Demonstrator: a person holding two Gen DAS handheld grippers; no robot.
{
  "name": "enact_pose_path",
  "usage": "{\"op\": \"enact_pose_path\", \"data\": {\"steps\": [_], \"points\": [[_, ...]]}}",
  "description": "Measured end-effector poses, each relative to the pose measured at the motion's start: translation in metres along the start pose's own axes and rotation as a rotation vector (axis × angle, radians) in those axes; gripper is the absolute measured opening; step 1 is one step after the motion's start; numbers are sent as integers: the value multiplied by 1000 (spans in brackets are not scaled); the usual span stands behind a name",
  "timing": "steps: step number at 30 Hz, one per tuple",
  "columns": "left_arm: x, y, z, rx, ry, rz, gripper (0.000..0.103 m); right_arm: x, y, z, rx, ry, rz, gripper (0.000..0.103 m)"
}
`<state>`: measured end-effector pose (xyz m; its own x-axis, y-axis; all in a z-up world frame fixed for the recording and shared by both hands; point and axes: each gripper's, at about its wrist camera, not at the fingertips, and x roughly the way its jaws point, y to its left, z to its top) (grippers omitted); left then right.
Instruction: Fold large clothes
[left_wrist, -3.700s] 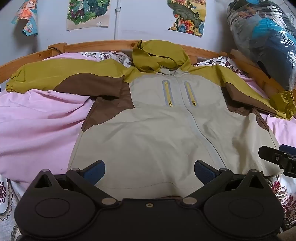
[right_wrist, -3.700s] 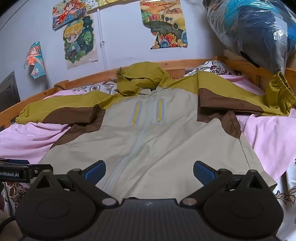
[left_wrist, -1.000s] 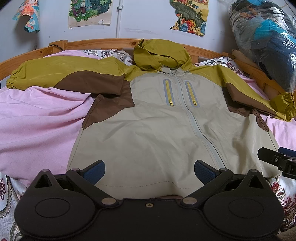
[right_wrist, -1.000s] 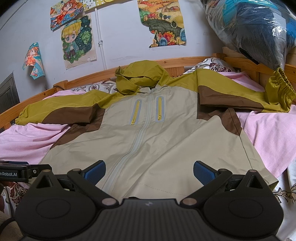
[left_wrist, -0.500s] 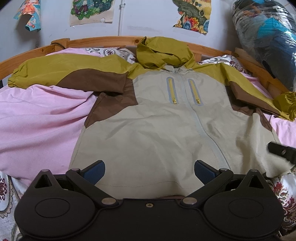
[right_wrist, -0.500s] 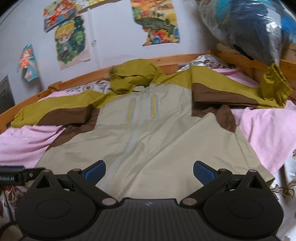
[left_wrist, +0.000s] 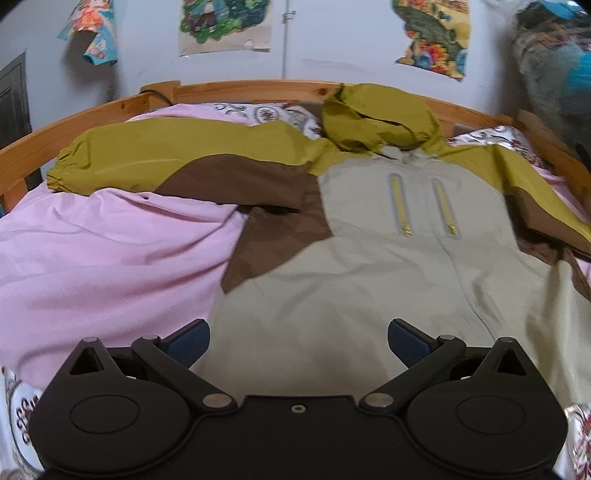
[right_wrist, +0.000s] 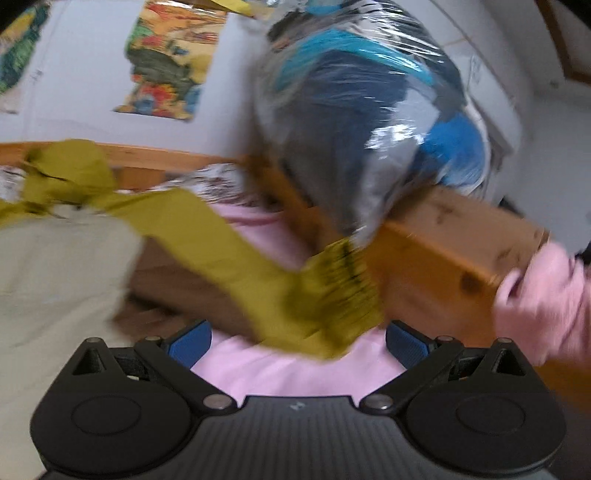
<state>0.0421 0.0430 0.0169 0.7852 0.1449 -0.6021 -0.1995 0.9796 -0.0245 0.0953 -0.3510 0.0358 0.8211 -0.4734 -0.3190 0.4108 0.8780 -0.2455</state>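
A hooded jacket in beige, brown and olive lies face up on a pink sheet, sleeves spread, hood at the headboard. My left gripper is open and empty, low over the jacket's lower left part. My right gripper is open and empty, close in front of the olive elastic cuff of the jacket's right sleeve. The right wrist view is blurred by motion.
A wooden bed frame runs behind and along the right side. A plastic-wrapped bundle of blue clothes sits on the right rail. Posters hang on the wall. Patterned bedding shows at the near edge.
My right gripper has swung right and forward to the right sleeve's cuff. My left gripper has shifted left and a little forward over the jacket. Both stay open.
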Motion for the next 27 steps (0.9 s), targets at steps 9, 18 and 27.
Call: {"op": "enact_pose_path", "data": {"steps": [9,18,27], "points": [[37,47,44,-82,-2,22,102,92,-18,23,-95,84,105,81],[33,112,86,-207,-66,96,102,33,29,68,-161,1,297,15],[24,160,111,-297,-194,172,102,-17,144,154,-43,-209,762,13]]}}
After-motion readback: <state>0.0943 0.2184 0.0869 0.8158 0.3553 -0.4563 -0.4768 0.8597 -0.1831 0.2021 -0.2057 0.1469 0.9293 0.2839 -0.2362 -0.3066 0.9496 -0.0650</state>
